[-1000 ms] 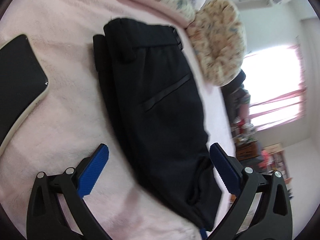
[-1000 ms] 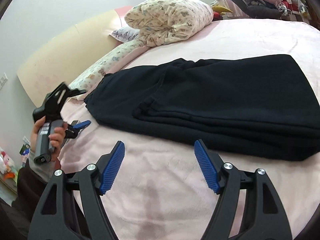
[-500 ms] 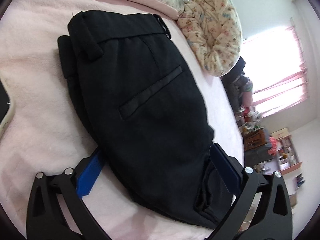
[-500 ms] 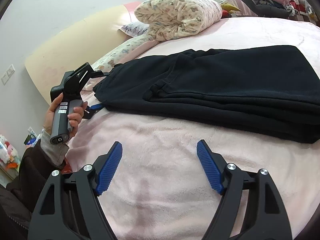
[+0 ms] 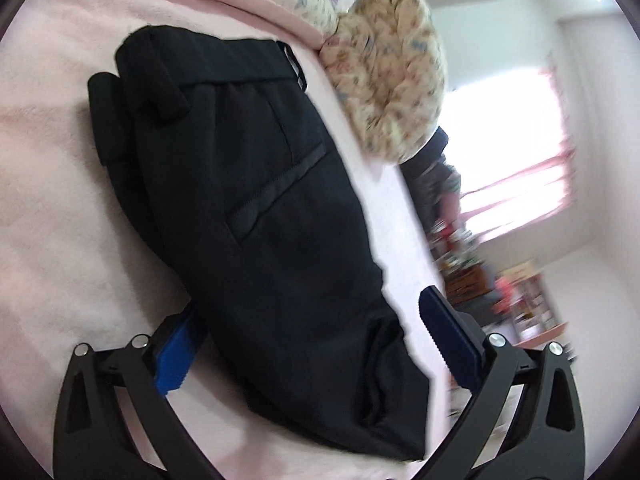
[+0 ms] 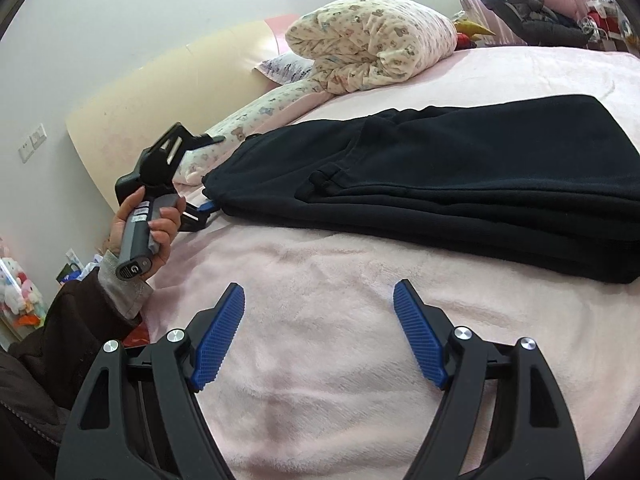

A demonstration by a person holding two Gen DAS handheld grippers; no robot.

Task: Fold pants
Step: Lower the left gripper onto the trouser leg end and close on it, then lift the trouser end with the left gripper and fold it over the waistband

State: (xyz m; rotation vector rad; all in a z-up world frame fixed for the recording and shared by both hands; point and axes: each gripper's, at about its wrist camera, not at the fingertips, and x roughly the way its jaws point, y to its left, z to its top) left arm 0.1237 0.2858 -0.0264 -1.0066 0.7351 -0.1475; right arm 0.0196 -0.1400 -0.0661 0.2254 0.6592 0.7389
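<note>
The left gripper [image 5: 308, 344], jaws spread wide, straddles one end of the folded black pants [image 5: 256, 216], one blue pad [image 5: 176, 356] tucked under the cloth's edge and the other standing clear on the far side above the pink blanket [image 5: 52, 208]; nothing is pinched. From the right wrist view, the same tool shows gripped in the person's left hand [image 6: 154, 228], its lower finger slipped beneath the near corner of the pants [image 6: 440, 176], its upper finger raised above them. The right gripper [image 6: 320, 336] hangs released over bare blanket [image 6: 320, 360], its pads apart and touching nothing, with the pants lying ahead of it and to its right, stacked in several flat layers. Beyond the pants, a rolled floral quilt [image 6: 372, 44] and a pillow [image 6: 248, 116] sit against the cream headboard [image 6: 132, 100]. Past the left gripper, the waistband and a slit pocket [image 5: 276, 196] face up, the quilt [image 5: 392, 76] behind them, and a bright window [image 5: 508, 152] with pink curtains farther off.
</note>
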